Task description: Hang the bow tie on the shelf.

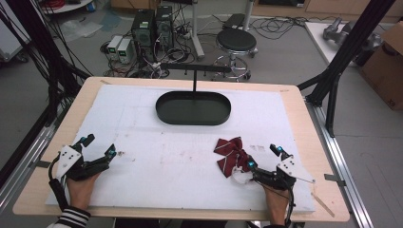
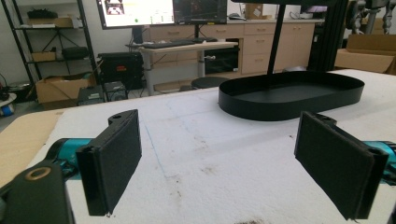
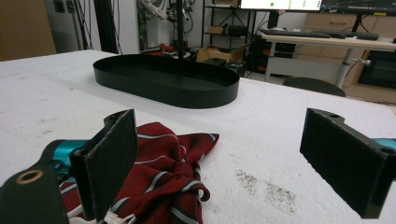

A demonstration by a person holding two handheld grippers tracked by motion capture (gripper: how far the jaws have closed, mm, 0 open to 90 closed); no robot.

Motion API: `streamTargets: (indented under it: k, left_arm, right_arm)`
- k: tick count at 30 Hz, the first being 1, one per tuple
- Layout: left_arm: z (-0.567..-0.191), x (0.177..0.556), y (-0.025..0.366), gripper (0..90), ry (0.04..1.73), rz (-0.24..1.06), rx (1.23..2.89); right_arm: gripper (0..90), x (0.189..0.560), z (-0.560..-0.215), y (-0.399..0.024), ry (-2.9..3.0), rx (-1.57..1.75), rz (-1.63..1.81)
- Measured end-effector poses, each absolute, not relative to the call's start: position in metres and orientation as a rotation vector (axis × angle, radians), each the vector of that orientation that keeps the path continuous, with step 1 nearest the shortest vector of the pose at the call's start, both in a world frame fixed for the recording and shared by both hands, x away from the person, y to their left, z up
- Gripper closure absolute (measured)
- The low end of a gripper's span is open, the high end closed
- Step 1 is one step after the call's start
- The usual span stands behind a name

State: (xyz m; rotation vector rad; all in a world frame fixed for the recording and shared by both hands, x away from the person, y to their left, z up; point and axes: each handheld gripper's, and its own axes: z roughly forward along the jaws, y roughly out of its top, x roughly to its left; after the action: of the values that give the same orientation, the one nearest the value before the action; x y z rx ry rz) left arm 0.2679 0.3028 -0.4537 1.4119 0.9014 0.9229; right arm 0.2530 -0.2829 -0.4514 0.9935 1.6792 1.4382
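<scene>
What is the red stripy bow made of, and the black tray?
The red striped bow tie looks like soft woven cloth with a slight sheen: it crumples into folds. The black oval tray looks like thin painted metal, matte, with a crisp upright rim, though hard plastic is possible.

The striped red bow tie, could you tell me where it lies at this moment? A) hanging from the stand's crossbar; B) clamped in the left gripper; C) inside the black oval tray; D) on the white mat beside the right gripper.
D: the red bow tie lies on the white mat, just left of the open right gripper, short of the black oval tray.
</scene>
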Motion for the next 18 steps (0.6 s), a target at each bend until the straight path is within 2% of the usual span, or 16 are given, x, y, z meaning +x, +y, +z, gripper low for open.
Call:
streamTargets:
  k: [18]
  left_arm:
    - [-0.4538, 0.2677, 0.3029, 15.2, 0.903, 0.921, 1.407]
  right_arm:
    - [10.5, 0.2536, -0.4505, -0.2795, 1.696, 0.990, 1.403]
